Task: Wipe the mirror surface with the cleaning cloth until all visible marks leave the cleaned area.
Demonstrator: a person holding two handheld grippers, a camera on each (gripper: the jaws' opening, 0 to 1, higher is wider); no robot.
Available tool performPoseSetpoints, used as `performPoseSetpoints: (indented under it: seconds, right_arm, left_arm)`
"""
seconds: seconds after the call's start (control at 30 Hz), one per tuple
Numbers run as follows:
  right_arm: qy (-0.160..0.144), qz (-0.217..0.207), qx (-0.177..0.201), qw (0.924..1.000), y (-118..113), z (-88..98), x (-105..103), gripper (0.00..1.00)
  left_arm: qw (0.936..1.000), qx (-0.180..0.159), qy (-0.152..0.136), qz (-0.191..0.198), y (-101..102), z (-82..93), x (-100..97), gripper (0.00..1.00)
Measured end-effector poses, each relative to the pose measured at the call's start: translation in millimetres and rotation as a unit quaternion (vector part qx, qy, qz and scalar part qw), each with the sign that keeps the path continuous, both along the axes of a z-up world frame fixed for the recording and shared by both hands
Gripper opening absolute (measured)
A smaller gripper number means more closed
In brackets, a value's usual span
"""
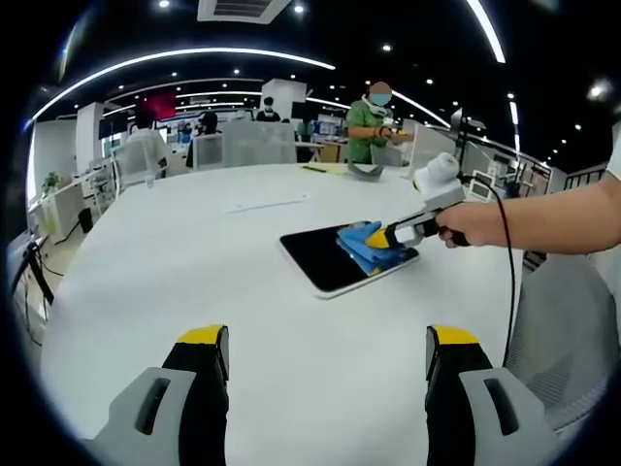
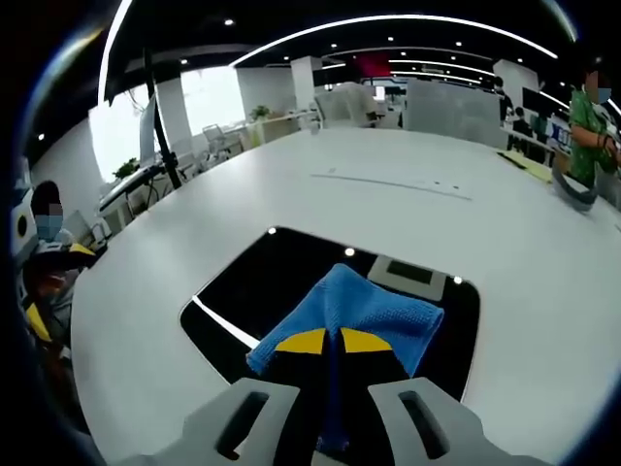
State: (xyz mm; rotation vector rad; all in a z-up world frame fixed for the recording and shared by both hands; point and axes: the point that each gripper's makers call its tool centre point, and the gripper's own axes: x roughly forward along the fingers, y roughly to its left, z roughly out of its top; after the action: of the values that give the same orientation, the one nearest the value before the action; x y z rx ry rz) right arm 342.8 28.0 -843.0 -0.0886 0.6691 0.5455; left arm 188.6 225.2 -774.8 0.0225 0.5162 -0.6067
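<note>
A broad white round-edged table carries the work. Over its near edge the left gripper hovers level with its yellow-tipped grey jaws spread wide and nothing between them, well apart from the mirror. From the right of the left gripper view a person's bare forearm reaches in across the table, its hand wrapped round the right gripper, which angles down onto the mirror with its jaws clenched on the cloth. The dark rectangular mirror with a pale rim lies flat on the table toward its middle, its glossy face reflecting ceiling lights. The folded blue cleaning cloth rests on the mirror's surface, pinched at its near edge and covering the end of the glass nearest the right gripper.
</note>
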Motion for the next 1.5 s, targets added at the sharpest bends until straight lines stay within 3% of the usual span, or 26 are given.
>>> performPoseSetpoints:
  seconds: [1.5]
  right_arm:
    - [-0.008, 0.019, -0.004, 0.9998, 30, 0.3, 47, 0.00]
  left_arm:
    - [0.9998, 0.007, 0.018, 0.011, 13, -10.8, 7.1, 0.83]
